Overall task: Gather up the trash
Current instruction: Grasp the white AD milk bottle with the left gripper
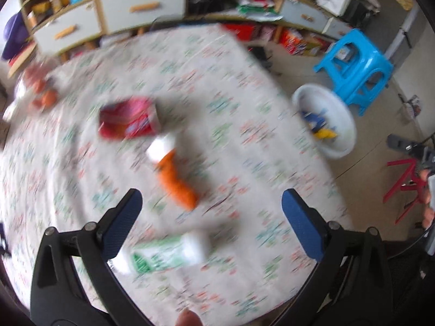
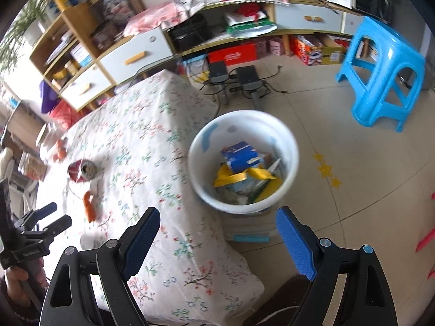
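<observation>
On the floral tablecloth point(image 1: 244, 87) lie a crushed red can point(image 1: 127, 118), an orange and white wrapper point(image 1: 174, 179) and a green and white wrapper point(image 1: 168, 252). My left gripper point(image 1: 209, 203) is open and empty above the green wrapper; the view is blurred. My right gripper point(image 2: 217, 222) is open and empty over the table edge, near the white trash bucket point(image 2: 282, 135), which holds blue and yellow packaging. The red can point(image 2: 81, 169), the orange wrapper point(image 2: 89, 207) and the left gripper point(image 2: 54, 214) show in the right wrist view.
The bucket point(image 1: 337, 108) stands on the tiled floor right of the table. A blue plastic stool point(image 2: 380, 73) stands beyond it. Orange fruit point(image 1: 46, 96) sits at the table's far left. A shelf unit with drawers point(image 2: 130, 51) lines the back wall. Red objects point(image 1: 402, 182) lie at right.
</observation>
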